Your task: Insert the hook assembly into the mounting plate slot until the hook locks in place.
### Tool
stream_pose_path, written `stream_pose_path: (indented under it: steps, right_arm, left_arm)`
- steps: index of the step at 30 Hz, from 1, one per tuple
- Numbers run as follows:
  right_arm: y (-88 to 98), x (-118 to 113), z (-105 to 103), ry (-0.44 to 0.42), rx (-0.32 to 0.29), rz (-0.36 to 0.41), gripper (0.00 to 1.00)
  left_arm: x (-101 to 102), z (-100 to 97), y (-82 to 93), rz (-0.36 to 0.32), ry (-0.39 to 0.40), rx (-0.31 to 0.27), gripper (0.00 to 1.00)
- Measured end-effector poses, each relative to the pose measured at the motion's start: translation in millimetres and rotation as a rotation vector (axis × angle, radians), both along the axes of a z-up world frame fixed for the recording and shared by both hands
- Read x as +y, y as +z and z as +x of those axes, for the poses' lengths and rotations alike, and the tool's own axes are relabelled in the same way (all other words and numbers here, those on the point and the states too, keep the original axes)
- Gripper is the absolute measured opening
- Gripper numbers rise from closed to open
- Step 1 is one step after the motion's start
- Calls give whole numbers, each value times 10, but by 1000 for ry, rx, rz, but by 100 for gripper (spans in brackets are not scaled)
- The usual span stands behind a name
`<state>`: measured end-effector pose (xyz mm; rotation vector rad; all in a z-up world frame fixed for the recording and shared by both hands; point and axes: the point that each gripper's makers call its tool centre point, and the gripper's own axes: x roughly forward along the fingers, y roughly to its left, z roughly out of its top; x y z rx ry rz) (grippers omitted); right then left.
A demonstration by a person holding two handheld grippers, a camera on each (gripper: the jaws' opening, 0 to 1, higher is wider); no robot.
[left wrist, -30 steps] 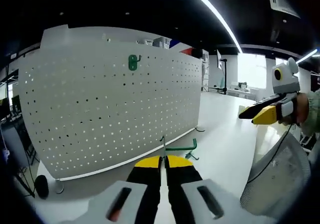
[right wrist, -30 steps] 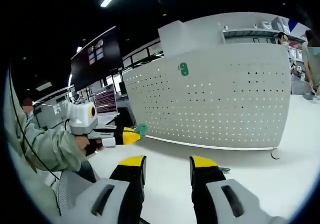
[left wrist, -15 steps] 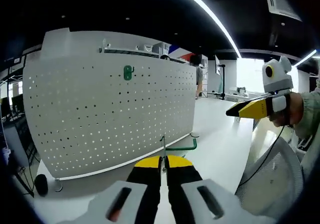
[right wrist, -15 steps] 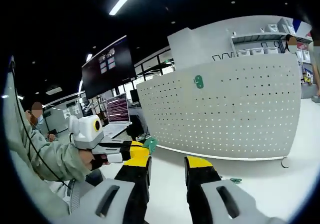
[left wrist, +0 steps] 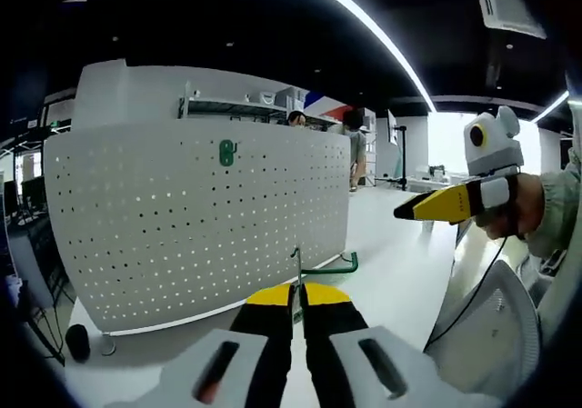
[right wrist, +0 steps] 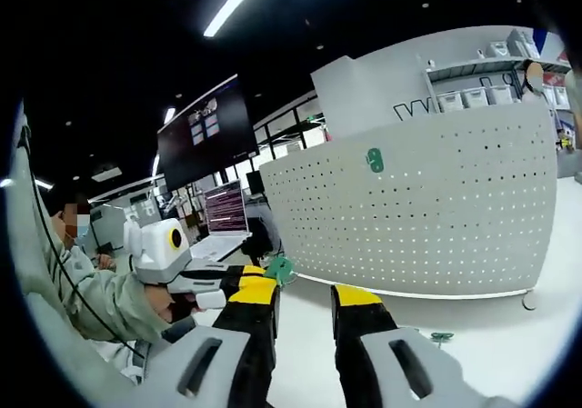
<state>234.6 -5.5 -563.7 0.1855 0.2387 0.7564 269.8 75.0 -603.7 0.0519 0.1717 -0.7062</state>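
Observation:
A white pegboard (left wrist: pixel 191 217) stands upright on the white table, with a small green mounting plate (left wrist: pixel 225 153) fixed near its top edge. My left gripper (left wrist: pixel 297 290) is shut on the hook assembly (left wrist: pixel 329 268), a thin metal pin with a green hook sticking out to the right. It is held well short of the board. In the right gripper view the same pegboard (right wrist: pixel 436 217) and green plate (right wrist: pixel 375 160) lie ahead. My right gripper (right wrist: pixel 305 292) is open with nothing between its jaws. The left gripper (right wrist: pixel 232 281) enters from the left with the green hook (right wrist: pixel 279 268) at its tip.
The right gripper (left wrist: pixel 436 204), held in a hand, hangs in the air at the right of the left gripper view. A small green piece (right wrist: pixel 443 337) lies on the table (right wrist: pixel 491 335). A mesh chair back (left wrist: pixel 482 326) stands at lower right. People, monitors (right wrist: pixel 225 210) and shelves are behind.
Both cameras have shifted, so the board sits differently in each view. The right gripper has drifted left in the left gripper view. Its jaws stand a little closer together.

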Motion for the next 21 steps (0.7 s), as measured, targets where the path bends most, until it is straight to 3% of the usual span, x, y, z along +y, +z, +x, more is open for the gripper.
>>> stream_pose_path:
  steps: [21]
  right_arm:
    - [163, 225, -3, 50, -27, 60, 17]
  left_arm:
    - [-171, -102, 386, -54, -39, -77, 3]
